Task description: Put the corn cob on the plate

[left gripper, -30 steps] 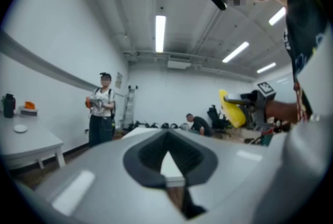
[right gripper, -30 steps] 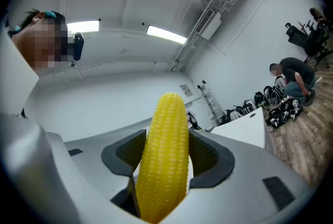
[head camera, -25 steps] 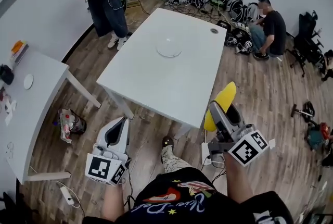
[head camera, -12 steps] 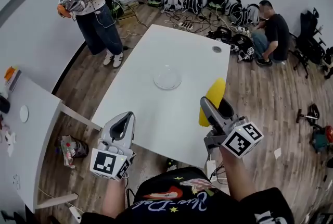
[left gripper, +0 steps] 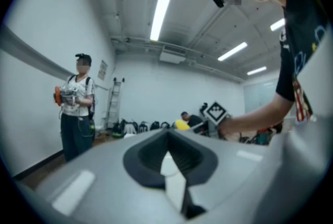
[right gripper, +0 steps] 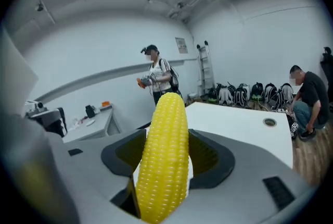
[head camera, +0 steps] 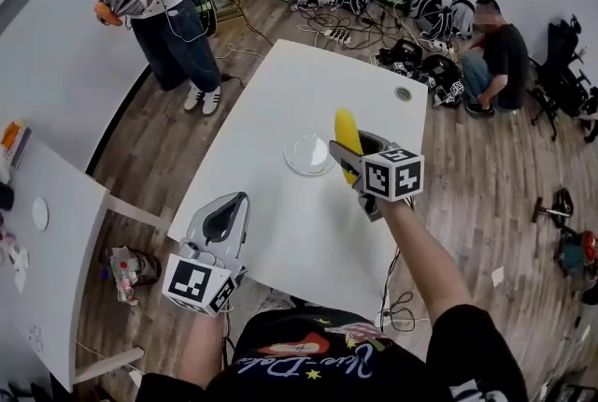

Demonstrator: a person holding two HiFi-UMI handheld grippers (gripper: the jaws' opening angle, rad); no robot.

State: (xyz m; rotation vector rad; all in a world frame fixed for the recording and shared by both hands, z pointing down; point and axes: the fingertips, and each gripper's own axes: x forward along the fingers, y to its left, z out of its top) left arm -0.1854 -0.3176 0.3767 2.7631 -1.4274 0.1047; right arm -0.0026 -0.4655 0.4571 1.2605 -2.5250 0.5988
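Clamping the corn cob (head camera: 346, 127), the right gripper (head camera: 342, 148) hovers beside the plate (head camera: 297, 165) while the left gripper (head camera: 224, 206) hangs closed.

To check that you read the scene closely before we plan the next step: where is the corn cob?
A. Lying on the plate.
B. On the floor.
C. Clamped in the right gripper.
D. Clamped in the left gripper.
C: the corn cob stands clamped between the jaws of the right gripper, above the table and beside the plate, which holds no corn.
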